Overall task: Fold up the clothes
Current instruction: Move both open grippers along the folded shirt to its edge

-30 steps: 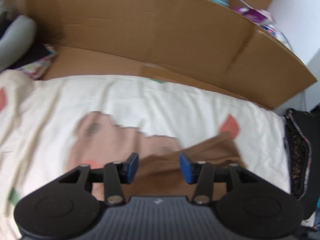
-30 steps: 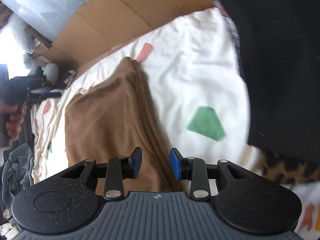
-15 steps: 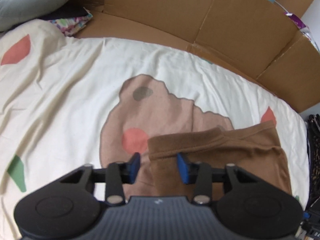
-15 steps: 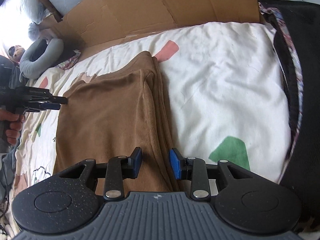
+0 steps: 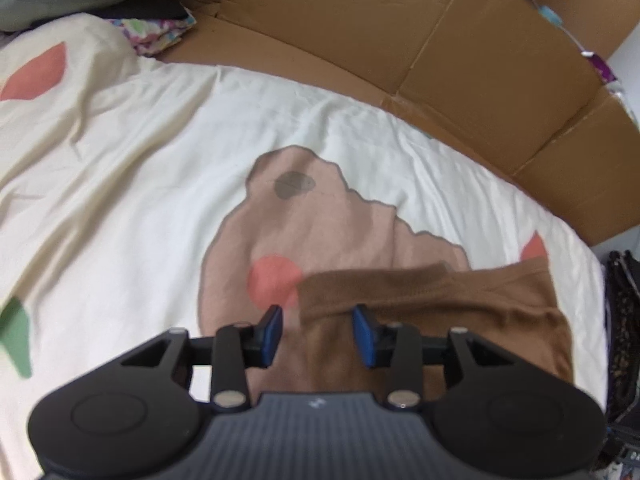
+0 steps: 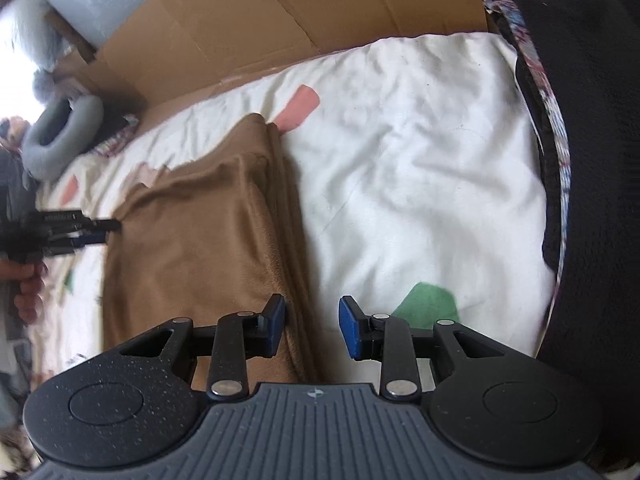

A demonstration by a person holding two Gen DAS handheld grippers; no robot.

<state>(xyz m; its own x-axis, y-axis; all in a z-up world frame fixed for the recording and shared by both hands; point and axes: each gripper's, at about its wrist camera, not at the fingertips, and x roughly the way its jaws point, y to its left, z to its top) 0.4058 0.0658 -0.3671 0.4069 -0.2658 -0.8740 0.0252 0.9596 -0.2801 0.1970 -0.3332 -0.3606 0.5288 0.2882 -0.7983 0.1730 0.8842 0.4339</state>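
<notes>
Midway through a fold, by the look of it: brown garment [image 5: 432, 320] lying already doubled on the cream printed bedsheet [image 5: 160, 184], layered folded edge running along its right side in the right wrist view, cardboard [image 5: 460, 48] standing behind the bed. Left gripper [image 5: 318, 332] poised over the garment's near-left corner, jaws parted after opening a little just now, hemmed edge passing between the blue pads but not pinched. Right gripper [image 6: 312, 326] parted too, straddling the stacked folded edge, left pad over brown cloth, right pad over bare sheet, nothing clamped. Next move, as a judgement: lowering both sets of jaws onto their edges, closing on all layers together, then lifting evenly to carry one end over the other without dragging the sheet.
</notes>
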